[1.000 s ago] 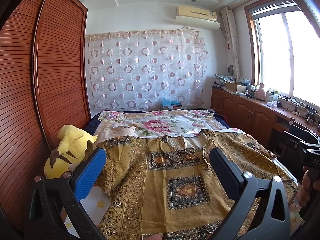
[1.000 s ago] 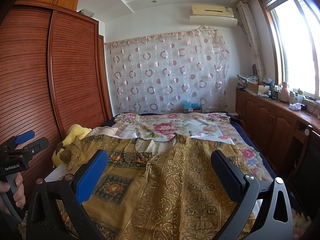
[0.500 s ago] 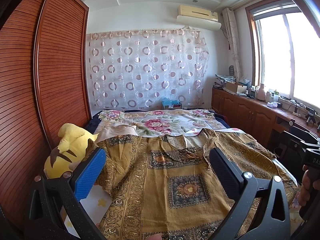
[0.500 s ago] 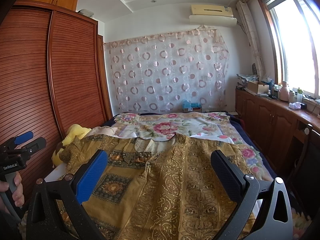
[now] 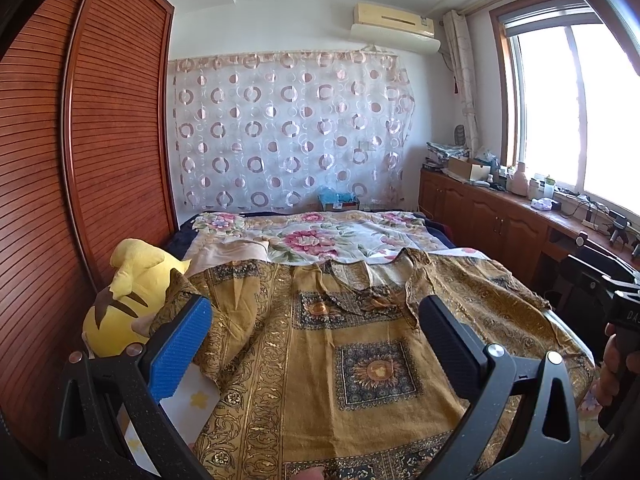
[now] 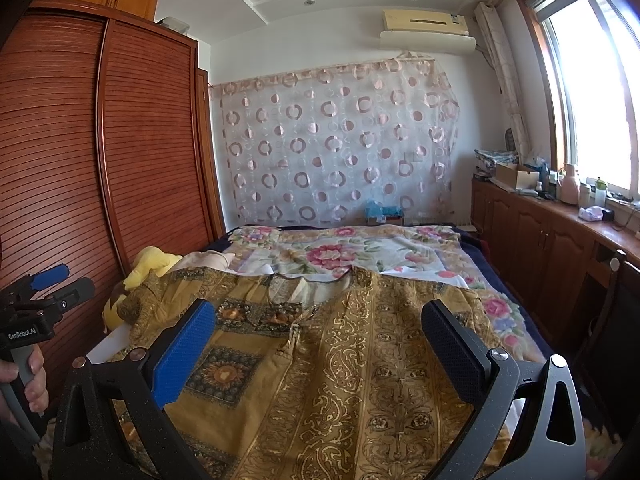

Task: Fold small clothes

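Both claws gape wide, holding nothing. The left gripper (image 5: 316,344) hovers above the mustard patterned shirt (image 5: 360,364), spread flat on the bed (image 5: 320,236) below and ahead of it. The right gripper (image 6: 316,344) hovers over the shirt too. A yellow plush toy (image 5: 128,304) lies left of the left claw.

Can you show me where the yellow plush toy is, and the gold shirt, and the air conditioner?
yellow plush toy (image 5: 132,304), left wrist view, on its yellow body.
gold shirt (image 5: 320,360), left wrist view, on its patterned front.
air conditioner (image 6: 426,26), right wrist view, on its front panel.
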`<state>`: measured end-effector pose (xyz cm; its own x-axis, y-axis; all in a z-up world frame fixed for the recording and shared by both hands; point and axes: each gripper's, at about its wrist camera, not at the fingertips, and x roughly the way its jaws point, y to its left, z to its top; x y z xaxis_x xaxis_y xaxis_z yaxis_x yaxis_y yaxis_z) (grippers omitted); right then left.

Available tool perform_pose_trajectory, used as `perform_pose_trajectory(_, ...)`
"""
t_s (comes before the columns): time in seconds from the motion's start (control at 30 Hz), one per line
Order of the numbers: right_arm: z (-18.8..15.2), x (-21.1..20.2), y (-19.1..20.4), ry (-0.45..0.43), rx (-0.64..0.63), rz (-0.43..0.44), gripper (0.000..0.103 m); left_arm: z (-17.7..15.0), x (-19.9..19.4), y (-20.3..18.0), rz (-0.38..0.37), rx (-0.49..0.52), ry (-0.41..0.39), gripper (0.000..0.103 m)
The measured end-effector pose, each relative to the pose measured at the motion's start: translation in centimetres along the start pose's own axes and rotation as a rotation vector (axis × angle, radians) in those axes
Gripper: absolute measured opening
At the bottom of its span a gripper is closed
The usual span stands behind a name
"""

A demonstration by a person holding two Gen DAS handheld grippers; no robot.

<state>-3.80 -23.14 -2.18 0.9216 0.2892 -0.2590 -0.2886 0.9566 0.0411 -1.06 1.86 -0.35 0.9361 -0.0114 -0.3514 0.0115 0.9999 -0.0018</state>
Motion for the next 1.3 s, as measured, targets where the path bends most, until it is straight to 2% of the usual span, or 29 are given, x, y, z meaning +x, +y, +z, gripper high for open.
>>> perform_pose_trajectory(0.3, -1.4, 3.4, 0.5, 0.088, -0.019, 0.070, 0.102, -3.0, 4.3, 2.6, -0.002, -0.006, 0.136, 0.103)
perform_pose_trajectory(0.57, -1.2, 6.2, 1.0, 0.161, -0.046, 0.113, 0.102, -4.7, 6.7, 5.9, -0.005, -0.051, 0.214, 0.103)
perform_pose_trajectory(0.63, -1.3, 6.9, 1.0, 0.178, -0.053, 0.121, 0.102, -5.0, 7.2, 7.1, -0.003, -0.062, 0.230, 0.098)
perform_pose_trajectory(1.07, -1.4, 8.9, 1.3, 0.312, -0.095, 0.207, 0.102, -4.7, 11.4, 14.7, 0.029, -0.157, 0.316, 0.088)
perform_pose_trajectory(1.17, -1.0, 8.8, 1.4, 0.320, -0.136, 0.209, 0.102, -4.7, 12.8, 16.4, 0.048, -0.166, 0.341, 0.081)
perform_pose_trajectory(1.3, -1.1, 9.0, 1.4, 0.325, -0.173, 0.200, 0.102, -4.9, 14.4, 18.4, 0.066, -0.165, 0.372, 0.080)
